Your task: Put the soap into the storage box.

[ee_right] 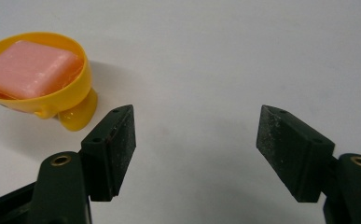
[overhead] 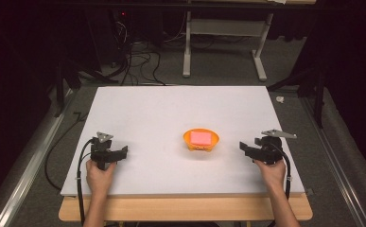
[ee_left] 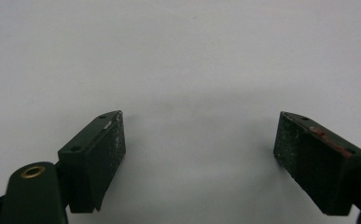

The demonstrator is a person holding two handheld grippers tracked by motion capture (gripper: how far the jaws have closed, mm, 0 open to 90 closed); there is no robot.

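White surface (overhead: 171,109), rectangular, laid over a wooden bench edge, set in a dark room with cables and a pale frame stand on the grey floor beyond. Item one: orange bowl (overhead: 201,140), small and footed, standing upright near the middle of the surface, slightly toward the person's side. Item two: pink sponge (overhead: 201,137), a flat block lying inside the bowl, its top level with the rim; in the right gripper view the same bowl (ee_right: 71,88) and sponge (ee_right: 31,67) sat at the upper left, well clear of the jaws. Item three: left tool (overhead: 124,151), held in the person's left hand (overhead: 99,175), resting low over bare surface well apart from the bowl; its jaws stood spread with nothing between them, as the left gripper view confirmed (ee_left: 199,154). Item four: right tool (overhead: 242,146), held in the right hand (overhead: 271,172), pointing toward the bowl from the other side, jaws likewise parted and empty (ee_right: 194,154), near the bowl but not touching it. Step in hand, by judgement: both tools released and standing off, either ahead of a reach or with the sponge already placed. Any next move on the sponge would call for the right tool to swing toward the bowl, come in above the rim and close on the block without tipping the light bowl.
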